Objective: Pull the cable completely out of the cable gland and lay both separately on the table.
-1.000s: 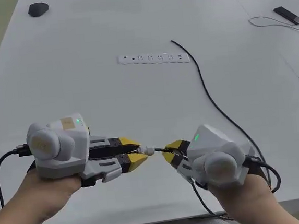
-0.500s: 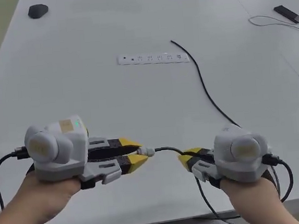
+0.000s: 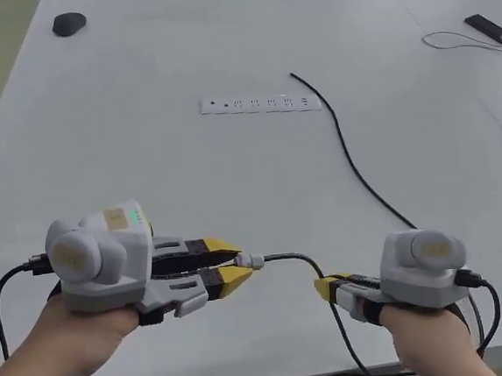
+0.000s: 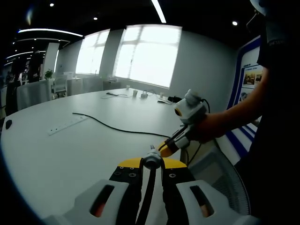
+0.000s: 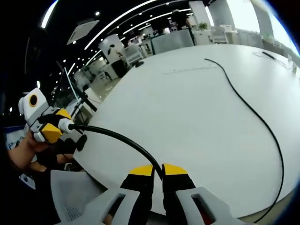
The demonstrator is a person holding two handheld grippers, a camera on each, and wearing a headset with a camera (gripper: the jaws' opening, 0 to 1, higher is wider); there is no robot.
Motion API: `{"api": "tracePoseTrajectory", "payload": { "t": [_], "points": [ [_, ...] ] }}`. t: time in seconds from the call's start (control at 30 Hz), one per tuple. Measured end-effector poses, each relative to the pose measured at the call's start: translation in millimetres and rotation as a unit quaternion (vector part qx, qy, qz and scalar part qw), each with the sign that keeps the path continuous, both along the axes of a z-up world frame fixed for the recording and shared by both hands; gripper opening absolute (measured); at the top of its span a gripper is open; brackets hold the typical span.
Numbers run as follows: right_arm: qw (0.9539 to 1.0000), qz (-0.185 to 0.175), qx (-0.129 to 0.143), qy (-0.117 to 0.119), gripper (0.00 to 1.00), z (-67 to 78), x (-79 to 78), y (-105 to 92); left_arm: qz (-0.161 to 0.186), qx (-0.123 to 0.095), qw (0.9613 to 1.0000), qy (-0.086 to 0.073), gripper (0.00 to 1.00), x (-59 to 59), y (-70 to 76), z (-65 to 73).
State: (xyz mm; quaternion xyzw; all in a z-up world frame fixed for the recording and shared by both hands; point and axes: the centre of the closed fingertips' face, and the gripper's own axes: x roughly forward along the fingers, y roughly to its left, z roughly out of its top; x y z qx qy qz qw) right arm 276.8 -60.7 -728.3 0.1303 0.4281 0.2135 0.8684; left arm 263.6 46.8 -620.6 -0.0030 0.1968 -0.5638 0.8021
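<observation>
Black cable (image 3: 283,256), pinched by right gripper (image 3: 321,287) fingers, is not yet clear of grey cable gland (image 3: 250,261) clamped in left gripper (image 3: 238,261).

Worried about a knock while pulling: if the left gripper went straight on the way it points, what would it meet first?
Probably the right gripper, slightly right of its line, holding the cable; depth is unclear, so it might pass beside it.

blk cable (image 3: 285,257) threaded in grey gland (image 3: 250,261), midair
</observation>
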Motion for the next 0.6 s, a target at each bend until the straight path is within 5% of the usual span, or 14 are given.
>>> {"api": "tracePoseTrajectory", "payload": {
  "t": [0.27,0.6],
  "points": [
    [0.9961,-0.055,0.048,0.049,0.01,-11.6,-2.1,-3.9,-0.002,-0.002,1.0000,-0.005,0.15,1.5,-0.5,4.2],
    [0.9978,-0.043,0.037,0.033,0.01,-11.2,-1.9,-3.5,0.001,-0.004,1.0000,-0.003,0.15,2.9,0.1,3.3]
  ]
}}
